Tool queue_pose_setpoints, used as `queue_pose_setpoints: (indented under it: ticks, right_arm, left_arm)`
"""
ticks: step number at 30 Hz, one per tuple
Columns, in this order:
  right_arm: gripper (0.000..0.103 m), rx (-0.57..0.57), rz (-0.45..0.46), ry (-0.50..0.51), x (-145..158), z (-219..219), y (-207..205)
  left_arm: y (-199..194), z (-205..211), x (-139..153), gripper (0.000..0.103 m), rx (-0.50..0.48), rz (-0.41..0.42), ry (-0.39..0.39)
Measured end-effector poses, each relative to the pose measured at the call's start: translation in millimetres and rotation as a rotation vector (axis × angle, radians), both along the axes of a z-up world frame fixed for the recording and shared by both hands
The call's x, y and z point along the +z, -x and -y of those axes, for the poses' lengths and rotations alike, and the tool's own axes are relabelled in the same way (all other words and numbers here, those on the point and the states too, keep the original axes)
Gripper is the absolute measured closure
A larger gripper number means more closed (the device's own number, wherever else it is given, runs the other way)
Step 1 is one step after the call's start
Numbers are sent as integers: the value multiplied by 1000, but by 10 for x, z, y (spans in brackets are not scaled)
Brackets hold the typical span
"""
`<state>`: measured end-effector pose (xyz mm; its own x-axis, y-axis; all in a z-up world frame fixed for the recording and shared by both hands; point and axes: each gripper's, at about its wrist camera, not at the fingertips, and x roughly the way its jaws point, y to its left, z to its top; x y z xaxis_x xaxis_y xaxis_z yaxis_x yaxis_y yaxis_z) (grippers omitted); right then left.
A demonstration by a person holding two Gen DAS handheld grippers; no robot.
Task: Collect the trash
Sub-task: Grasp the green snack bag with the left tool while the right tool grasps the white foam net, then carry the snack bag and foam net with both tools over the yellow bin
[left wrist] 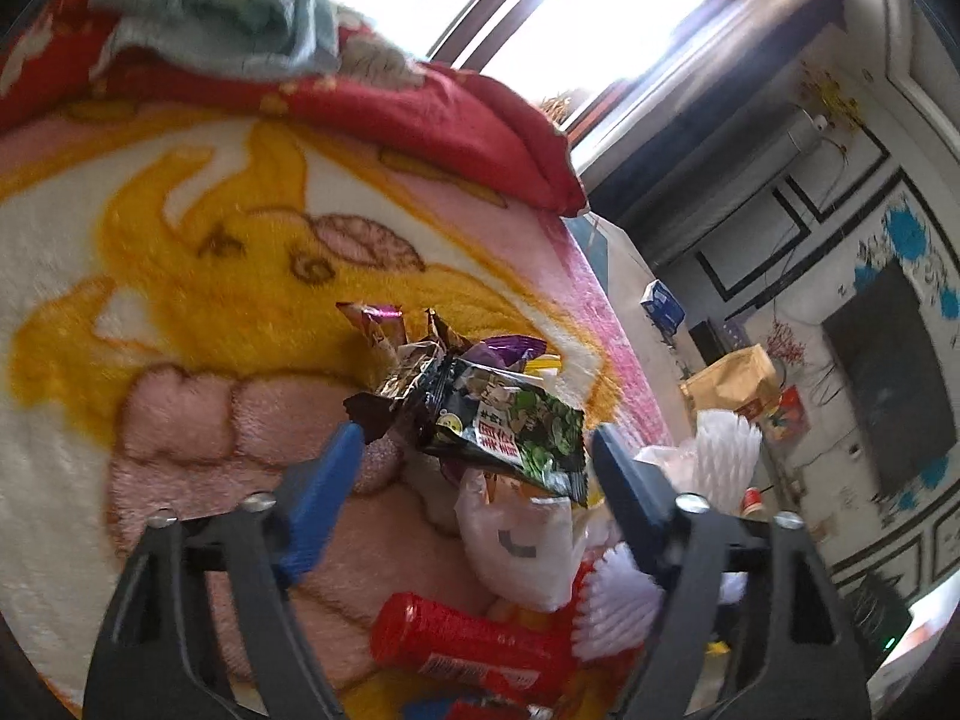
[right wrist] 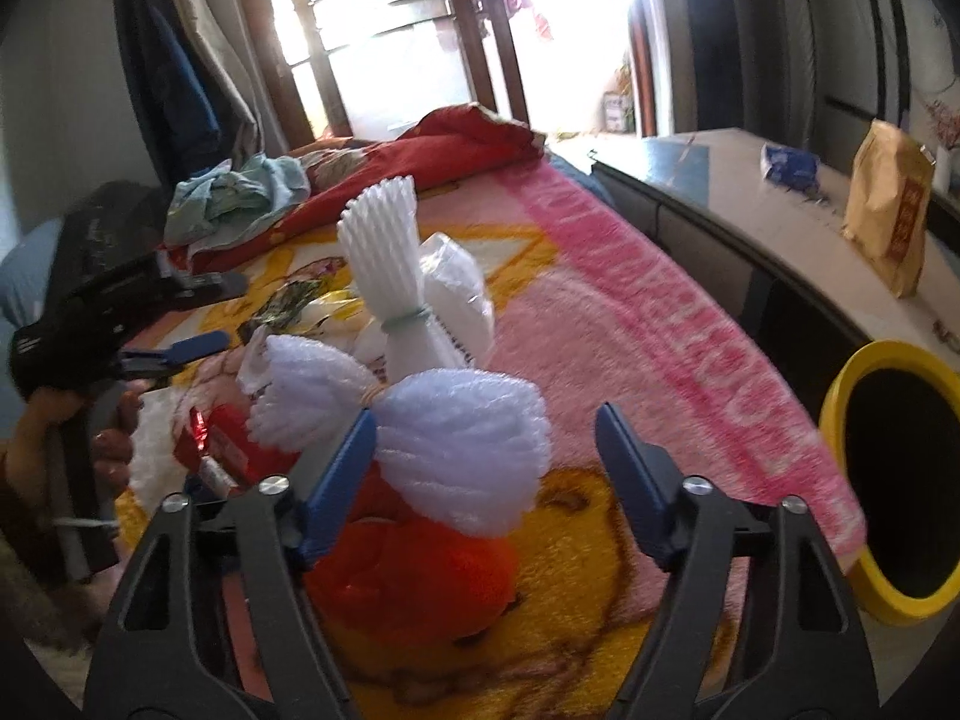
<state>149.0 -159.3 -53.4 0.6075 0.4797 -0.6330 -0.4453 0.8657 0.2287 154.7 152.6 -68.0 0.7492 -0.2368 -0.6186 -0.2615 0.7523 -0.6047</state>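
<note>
A: Left wrist view, nearest first. What stands in front?

B: The left gripper [left wrist: 477, 438], jaws partly apart, nothing clamped. Its blue fingers [left wrist: 324, 498] flank a heap of trash on the blanket [left wrist: 180, 252]. Lowest in the frame lies a red tube [left wrist: 468, 642]; beside it, white bristly foam [left wrist: 618, 606].

A: And between the finger tips?

B: A green and black snack packet [left wrist: 510, 426], resting on a white plastic bag [left wrist: 522, 546]. Neither pad presses on it. Just behind lie crumpled wrappers [left wrist: 420, 348], brown and purple.

A: Farther back?

B: A red quilt [left wrist: 420, 102] with pale green cloth [left wrist: 240, 12] piled on it, then a bright window [left wrist: 600, 18].

A: Right wrist view, same order.

B: The right gripper [right wrist: 486, 420], jaws likewise partly apart and empty. The left finger [right wrist: 342, 474] touches or nearly touches a bow-shaped foam net [right wrist: 444, 444]; contact cannot be settled. Below the net sits something orange [right wrist: 420, 588].

A: Beyond that?

B: A second foam net [right wrist: 390, 276], upright, tied with a band, a clear bag behind it. At far left, a hand [right wrist: 90, 420] carries the other gripper. At right, off the blanket's edge, a yellow-rimmed bin [right wrist: 840, 396]. Beyond it, a counter [right wrist: 750, 222] bears a brown paper bag [right wrist: 888, 216].
</note>
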Motion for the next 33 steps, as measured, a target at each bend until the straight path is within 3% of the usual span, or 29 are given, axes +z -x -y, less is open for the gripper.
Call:
queue_pose_setpoints:
  ticks: [5,9,11,13,15,20,33]
  right_arm:
    - [52,30,-36,-23,-35,-32,-9]
    - [63,36,-43,-41,-27,-21,-3]
    - [71,39,-39,-46,-8,-18,8]
    - [75,45,-30,-47,15,-10,25]
    - [94,50,-16,-46,45,-8,44]
    - [95,56,-1,-52,107,5,66]
    - [96,61,78,-122,430,122,169]
  left_arm:
    - [-104,-22,-128,42,3,-35,111]
    - [-167,21,-209,53,-1,-54,132]
    - [-186,42,-228,64,0,-57,135]
    - [-195,62,-236,64,2,-52,138]
    - [-208,87,-216,66,-2,-38,135]
    - [-128,60,-89,78,-8,5,109]
    - [160,49,388,80,1,136,28]
